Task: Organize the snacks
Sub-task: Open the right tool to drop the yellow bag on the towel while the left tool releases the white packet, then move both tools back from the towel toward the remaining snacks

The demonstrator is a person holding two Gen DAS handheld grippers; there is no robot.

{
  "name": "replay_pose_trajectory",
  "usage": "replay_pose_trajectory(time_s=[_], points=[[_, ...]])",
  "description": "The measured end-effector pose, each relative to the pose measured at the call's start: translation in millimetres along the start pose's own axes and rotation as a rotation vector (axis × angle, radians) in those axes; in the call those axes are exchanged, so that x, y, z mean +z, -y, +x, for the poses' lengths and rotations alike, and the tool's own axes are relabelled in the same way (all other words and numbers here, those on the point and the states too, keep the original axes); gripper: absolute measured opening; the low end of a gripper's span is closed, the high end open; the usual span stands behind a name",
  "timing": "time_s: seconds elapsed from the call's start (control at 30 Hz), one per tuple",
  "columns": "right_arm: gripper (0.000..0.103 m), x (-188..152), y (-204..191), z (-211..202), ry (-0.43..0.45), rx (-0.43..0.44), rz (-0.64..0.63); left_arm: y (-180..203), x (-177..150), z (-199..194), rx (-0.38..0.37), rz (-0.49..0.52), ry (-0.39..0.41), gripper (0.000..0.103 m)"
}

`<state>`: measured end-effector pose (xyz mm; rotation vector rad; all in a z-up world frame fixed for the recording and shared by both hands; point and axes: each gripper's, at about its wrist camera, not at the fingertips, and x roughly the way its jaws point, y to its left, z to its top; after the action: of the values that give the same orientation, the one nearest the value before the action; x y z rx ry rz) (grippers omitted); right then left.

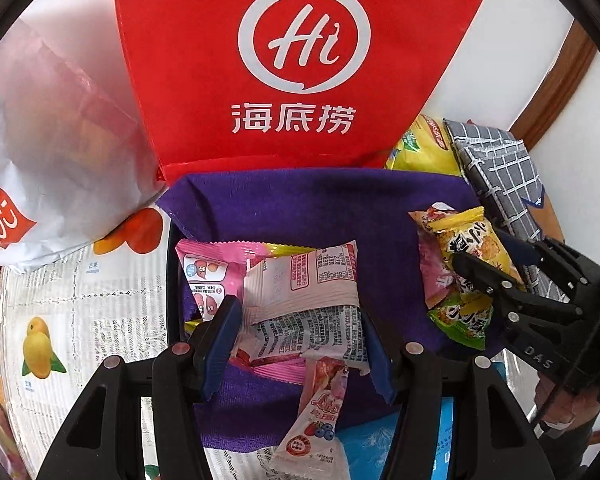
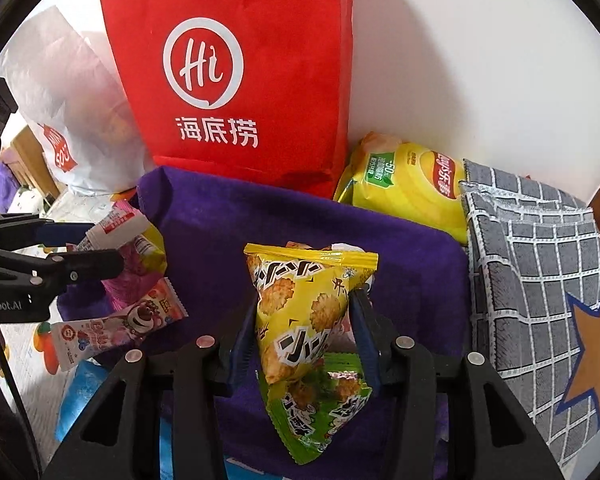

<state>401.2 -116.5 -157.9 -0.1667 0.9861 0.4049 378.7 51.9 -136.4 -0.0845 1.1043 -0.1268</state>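
The left tool (image 1: 300, 344) reaches forward over the purple cloth (image 1: 320, 208), its two blue fingers (image 1: 220, 340) clenched on a small bundle of snack packets (image 1: 300, 300). I count three packets there: a pink one at 10 o'clock, a pale pink-white one in the middle, and a strawberry stick pack (image 1: 320, 412) hanging toward 6 o'clock. How many of them the fingers really pinch, I cannot tell.

The right tool (image 2: 304, 332) also points forward above the same purple cloth (image 2: 400, 248), and it grasps a yellow rice-cracker packet (image 2: 300, 304) between its blue fingers (image 2: 366, 340). One green packet (image 2: 324, 412) hangs below it at 6 o'clock; the two look joined.

Behind the cloth, from 10 to 3 o'clock in the right wrist view, stand one white plastic bag (image 2: 68, 92), one red paper bag (image 2: 236, 72), one yellow chips bag (image 2: 412, 188) and one grey checked cushion (image 2: 540, 280).
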Motion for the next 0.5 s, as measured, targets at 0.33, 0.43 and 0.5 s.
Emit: replay_pose_trajectory(time_s=[0.33, 0.43, 0.5], points=[[0.070, 3, 2, -17, 0.045, 0.036, 0.044, 1, 0, -4, -0.006, -0.003, 0.019, 0.068], [0.070, 6, 4, -25, 0.065, 0.039, 0.063, 2, 1, -13, -0.010, 0.003, 0.051, 0.075], [0.070, 6, 4, -30, 0.075, 0.037, 0.069, 3, 1, -22, 0.004, 0.011, 0.074, 0.076]])
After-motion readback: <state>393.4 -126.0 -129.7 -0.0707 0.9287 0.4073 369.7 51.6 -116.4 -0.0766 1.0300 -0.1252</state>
